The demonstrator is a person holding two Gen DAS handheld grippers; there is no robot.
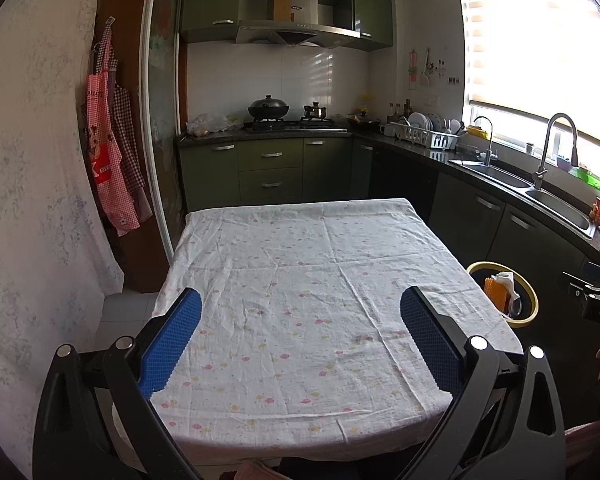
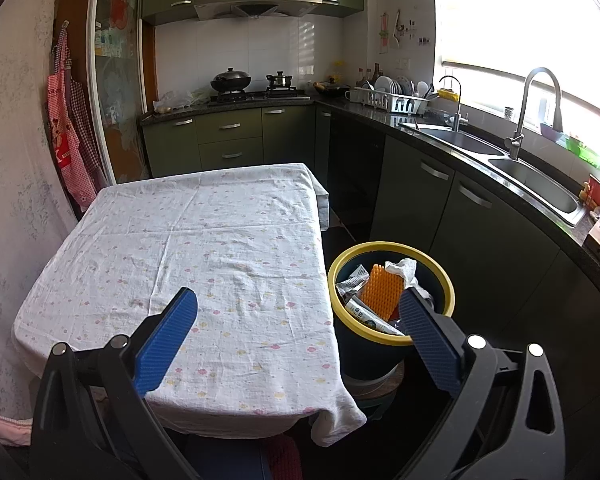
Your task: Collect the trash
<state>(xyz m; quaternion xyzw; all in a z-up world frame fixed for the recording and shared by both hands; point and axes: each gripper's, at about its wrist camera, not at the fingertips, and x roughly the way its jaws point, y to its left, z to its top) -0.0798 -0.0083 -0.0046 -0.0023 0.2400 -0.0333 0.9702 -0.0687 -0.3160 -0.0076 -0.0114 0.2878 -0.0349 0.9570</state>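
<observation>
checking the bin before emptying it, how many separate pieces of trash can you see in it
4 visible in the yellow-rimmed bin: orange sponge centre, white tissue behind it, grey wrapper left, printed packet in front. More may lie underneath.

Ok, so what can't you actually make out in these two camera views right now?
- Bottom of the bin: hidden under the orange piece, tissue and wrappers in the right wrist view.
- Most of the bin in the left wrist view: cut off by the tablecloth.
- Wrapper print: too small to read.
- Outside the window: overexposed.
</observation>
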